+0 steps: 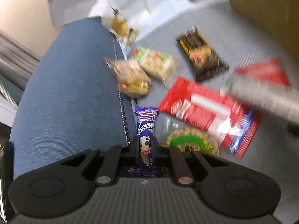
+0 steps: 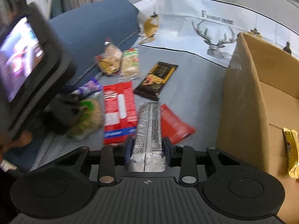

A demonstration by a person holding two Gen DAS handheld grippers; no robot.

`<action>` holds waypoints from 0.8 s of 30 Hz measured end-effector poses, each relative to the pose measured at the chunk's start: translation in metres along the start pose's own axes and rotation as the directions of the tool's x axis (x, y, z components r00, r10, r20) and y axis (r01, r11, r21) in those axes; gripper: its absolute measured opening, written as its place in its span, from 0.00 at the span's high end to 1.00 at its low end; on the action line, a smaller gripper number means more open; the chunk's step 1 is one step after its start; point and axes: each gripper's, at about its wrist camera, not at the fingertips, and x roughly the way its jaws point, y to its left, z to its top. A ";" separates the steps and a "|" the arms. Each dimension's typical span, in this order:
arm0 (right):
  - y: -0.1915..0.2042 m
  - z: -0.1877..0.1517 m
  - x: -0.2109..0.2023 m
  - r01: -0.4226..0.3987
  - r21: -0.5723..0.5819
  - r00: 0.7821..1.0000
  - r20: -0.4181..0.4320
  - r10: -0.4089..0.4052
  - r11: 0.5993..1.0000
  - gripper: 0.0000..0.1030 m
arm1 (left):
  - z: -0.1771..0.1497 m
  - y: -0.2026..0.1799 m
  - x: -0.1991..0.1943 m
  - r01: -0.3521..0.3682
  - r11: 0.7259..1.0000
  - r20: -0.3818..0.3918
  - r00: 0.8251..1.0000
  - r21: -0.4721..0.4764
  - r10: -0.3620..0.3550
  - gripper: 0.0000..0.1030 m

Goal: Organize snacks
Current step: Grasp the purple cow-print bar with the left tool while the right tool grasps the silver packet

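Left gripper [image 1: 145, 149]: jaws clamped on purple cow-print packet [image 1: 146, 125], which sticks forward from between them.
Right gripper [image 2: 147, 147]: jaws pressed on both edges of silver printed pouch [image 2: 149, 130], held lengthwise.
Surface: grey-blue sofa seat [image 2: 196, 93]; blue cushion [image 1: 74, 93] on one side, deer-print cloth [image 2: 214, 43] at the back.
Box: one open cardboard box [image 2: 243, 102] beside the right gripper, one gold wrapper [image 2: 291, 153] inside.
Loose count: two clear snack bags [image 2: 119, 63]; one dark bar [image 2: 157, 80]; one large red pack [image 2: 119, 112]; one smaller red pouch [image 2: 175, 125]; one green-labelled bag [image 2: 87, 119].
Focus: motion blur, labels mostly unreadable.
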 end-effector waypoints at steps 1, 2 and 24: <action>0.002 -0.003 -0.004 -0.007 -0.006 1.000 0.010 0.007 1.000 0.65 | 0.001 0.007 -0.006 0.030 0.999 0.031 0.999 -0.045 -0.028 0.88; 0.004 -0.008 -0.008 -0.006 -0.019 1.000 0.016 0.006 1.000 0.65 | 0.000 0.016 -0.012 0.071 0.993 0.065 0.996 -0.095 -0.065 0.88; 0.011 -0.048 -0.004 -0.060 -0.038 0.998 0.022 0.061 0.997 0.57 | 0.002 0.021 -0.010 0.473 0.838 0.063 0.878 -0.272 -0.475 0.70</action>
